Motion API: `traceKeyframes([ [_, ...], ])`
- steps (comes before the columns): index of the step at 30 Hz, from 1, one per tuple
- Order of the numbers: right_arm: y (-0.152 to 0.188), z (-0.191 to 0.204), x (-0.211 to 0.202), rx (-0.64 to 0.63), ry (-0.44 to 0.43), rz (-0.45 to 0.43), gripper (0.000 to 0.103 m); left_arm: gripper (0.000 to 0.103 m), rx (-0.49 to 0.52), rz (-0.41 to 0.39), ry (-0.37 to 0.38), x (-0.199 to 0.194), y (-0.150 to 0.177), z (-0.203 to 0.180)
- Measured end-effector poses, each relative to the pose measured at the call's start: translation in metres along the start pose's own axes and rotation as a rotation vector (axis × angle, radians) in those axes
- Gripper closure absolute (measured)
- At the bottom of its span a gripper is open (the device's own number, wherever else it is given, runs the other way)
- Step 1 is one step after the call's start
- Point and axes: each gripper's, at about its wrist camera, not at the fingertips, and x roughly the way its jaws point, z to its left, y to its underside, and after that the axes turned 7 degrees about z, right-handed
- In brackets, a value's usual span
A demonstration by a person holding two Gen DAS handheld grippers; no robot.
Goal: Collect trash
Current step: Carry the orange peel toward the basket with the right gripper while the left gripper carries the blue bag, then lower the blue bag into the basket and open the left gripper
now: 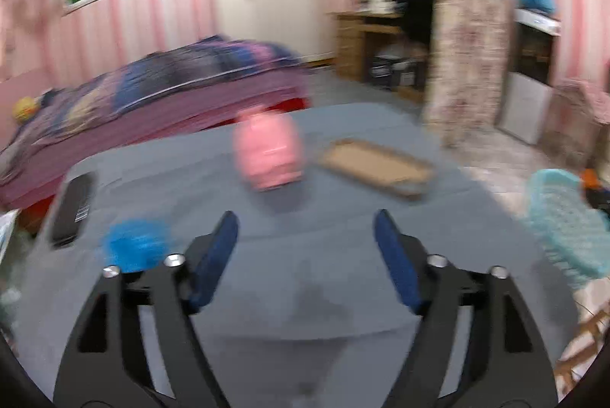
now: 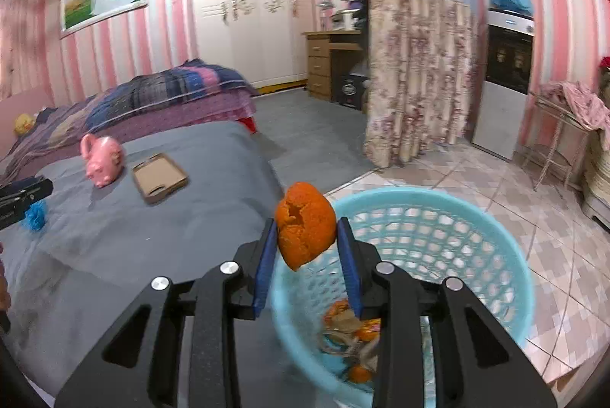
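Note:
My right gripper (image 2: pixel 306 223) is shut on an orange peel (image 2: pixel 305 223) and holds it over the near rim of a light blue mesh basket (image 2: pixel 476 217) that stands beside the table. Scraps of peel and paper (image 2: pixel 352 331) lie in the basket's bottom. My left gripper (image 1: pixel 306 227) is open and empty above the grey tablecloth (image 1: pixel 305 293). A crumpled blue scrap (image 1: pixel 135 248) lies on the cloth just left of its left finger; it also shows in the right wrist view (image 2: pixel 35 214). The basket shows at the right edge of the left wrist view (image 1: pixel 568 228).
On the cloth stand a pink piggy bank (image 1: pixel 268 156), a brown tray (image 1: pixel 375 166) and a black remote (image 1: pixel 72 209). A bed (image 2: pixel 152 103) lies behind the table. A floral curtain (image 2: pixel 415 72) and a tiled floor (image 2: pixel 533 217) are at the right.

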Motion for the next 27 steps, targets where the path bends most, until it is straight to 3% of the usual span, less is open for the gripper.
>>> traceKeyframes([
  [1, 0.001, 0.004, 0.001, -0.002, -0.008, 0.004, 0.070, 0.019, -0.015, 0.020, -0.024, 0.005, 0.001, 0.014],
  [4, 0.003, 0.013, 0.007, -0.010, -0.029, 0.022, 0.070, 0.017, -0.093, 0.107, -0.128, 0.032, 0.006, 0.069],
  [9, 0.008, 0.025, 0.012, -0.030, -0.034, 0.042, 0.070, 0.017, -0.181, 0.224, -0.174, 0.073, 0.014, 0.119],
  [11, 0.009, 0.026, 0.014, -0.030, -0.033, 0.048, 0.070, 0.033, -0.196, 0.256, -0.161, 0.088, 0.013, 0.126],
  [12, 0.009, 0.027, 0.015, -0.029, -0.032, 0.051, 0.070, 0.046, -0.198, 0.271, -0.147, 0.094, 0.012, 0.127],
  [14, 0.009, 0.025, 0.016, -0.027, -0.028, 0.055, 0.070, 0.055, -0.202, 0.274, -0.147, 0.098, 0.009, 0.129],
  [15, 0.010, 0.024, 0.016, -0.024, -0.027, 0.054, 0.070, 0.067, -0.206, 0.270, -0.142, 0.098, 0.007, 0.130],
  [16, 0.010, 0.023, 0.015, -0.019, -0.026, 0.052, 0.070, 0.070, -0.210, 0.270, -0.142, 0.098, 0.005, 0.130],
  [22, 0.005, 0.007, 0.004, 0.011, -0.003, 0.011, 0.070, 0.074, -0.224, 0.228, -0.103, 0.085, 0.000, 0.109],
  [27, 0.003, -0.013, -0.005, 0.045, 0.034, -0.010, 0.070, 0.075, -0.134, 0.121, -0.038, 0.058, -0.020, 0.043],
])
